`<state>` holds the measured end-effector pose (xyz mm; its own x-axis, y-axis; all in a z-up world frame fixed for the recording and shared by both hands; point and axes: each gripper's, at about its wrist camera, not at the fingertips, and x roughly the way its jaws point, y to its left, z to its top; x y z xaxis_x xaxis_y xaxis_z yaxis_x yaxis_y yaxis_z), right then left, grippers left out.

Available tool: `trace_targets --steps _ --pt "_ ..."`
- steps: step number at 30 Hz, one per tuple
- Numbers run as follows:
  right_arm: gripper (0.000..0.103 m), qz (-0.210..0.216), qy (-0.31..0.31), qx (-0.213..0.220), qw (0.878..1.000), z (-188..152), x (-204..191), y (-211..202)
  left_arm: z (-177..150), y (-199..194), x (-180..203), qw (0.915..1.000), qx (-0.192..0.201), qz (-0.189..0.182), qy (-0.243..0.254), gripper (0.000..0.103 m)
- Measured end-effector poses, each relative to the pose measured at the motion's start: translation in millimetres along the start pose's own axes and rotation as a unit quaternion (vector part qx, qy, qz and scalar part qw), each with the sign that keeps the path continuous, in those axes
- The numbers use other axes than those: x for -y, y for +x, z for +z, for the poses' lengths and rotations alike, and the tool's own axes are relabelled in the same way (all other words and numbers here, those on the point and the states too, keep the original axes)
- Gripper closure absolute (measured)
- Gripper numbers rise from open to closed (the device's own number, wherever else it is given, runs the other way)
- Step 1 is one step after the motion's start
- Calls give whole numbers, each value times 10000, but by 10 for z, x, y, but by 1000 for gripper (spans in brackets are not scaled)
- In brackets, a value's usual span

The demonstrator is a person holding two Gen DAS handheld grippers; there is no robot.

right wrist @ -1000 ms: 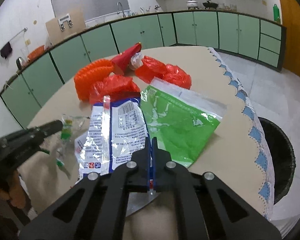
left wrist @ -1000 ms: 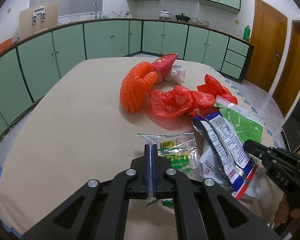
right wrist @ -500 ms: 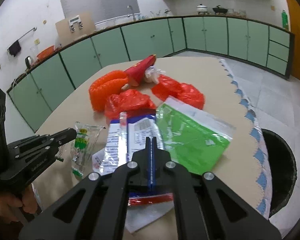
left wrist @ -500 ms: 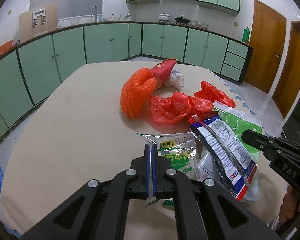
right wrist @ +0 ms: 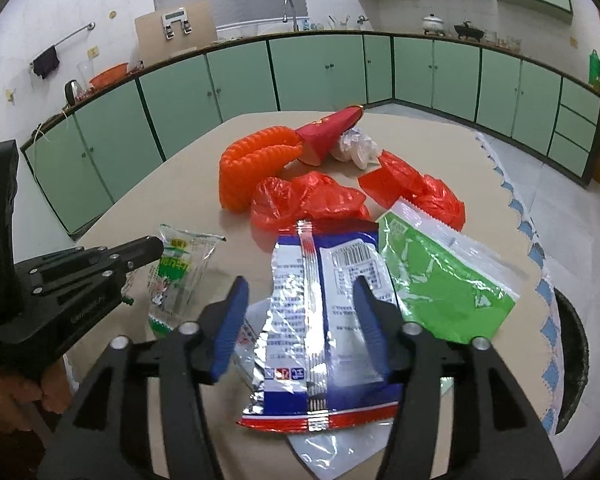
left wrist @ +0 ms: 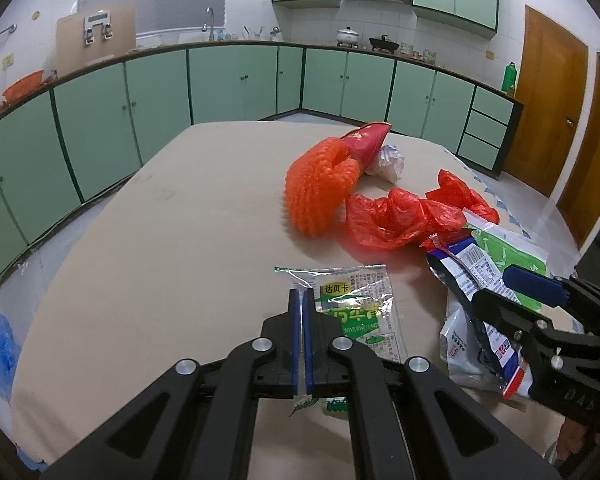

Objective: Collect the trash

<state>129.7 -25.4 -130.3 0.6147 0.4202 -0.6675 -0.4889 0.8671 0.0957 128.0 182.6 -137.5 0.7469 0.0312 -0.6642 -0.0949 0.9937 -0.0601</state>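
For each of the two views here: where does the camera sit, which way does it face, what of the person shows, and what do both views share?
Left wrist: on the left gripper, looking forward and down over the table; fingers shut on the clear green-print wrapper; right gripper at right.
Right wrist: on the right gripper, fingers just opened over the blue-and-white foil packet; left gripper and hand at left.
Shared: orange foam net, red plastic bags, green packet.

Evenly lit from overhead, fairly bright. Soft shadows under the trash on the table [left wrist: 148, 240]. Glare on the silver wrapper [right wrist: 324, 320]. Heavy fisheye bending, dark corners. Sharp focus, slight blur at rims.
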Motion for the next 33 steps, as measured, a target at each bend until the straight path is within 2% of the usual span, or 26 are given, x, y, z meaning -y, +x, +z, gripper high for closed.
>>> trace_targets --steps 4,10,22,24,25,28,30,33 --pt "42 -155 -211 -81 9996 -26 -88 66 -2 2 8 10000 5 -29 -12 101" --pt "43 -342 -191 -152 9991 -63 -78 162 -10 15 25 10000 -23 -30 12 101" --pt "52 -269 218 -339 9988 -178 91 299 -69 94 53 9998 -169 6 69 101" --pt "65 -221 136 -360 9990 -173 69 308 -71 100 54 9998 -187 6 69 101" --pt "68 -195 123 -360 9991 -170 64 307 -73 100 58 9998 -190 6 71 101" --pt "94 0 88 -402 9992 -161 43 292 -78 96 60 9998 -199 -6 89 101" --pt "100 110 73 -433 9990 -153 36 279 -80 90 70 9997 -196 -13 109 101" --pt "103 283 132 -323 9990 -139 50 200 -79 80 68 9998 -182 -25 116 101"
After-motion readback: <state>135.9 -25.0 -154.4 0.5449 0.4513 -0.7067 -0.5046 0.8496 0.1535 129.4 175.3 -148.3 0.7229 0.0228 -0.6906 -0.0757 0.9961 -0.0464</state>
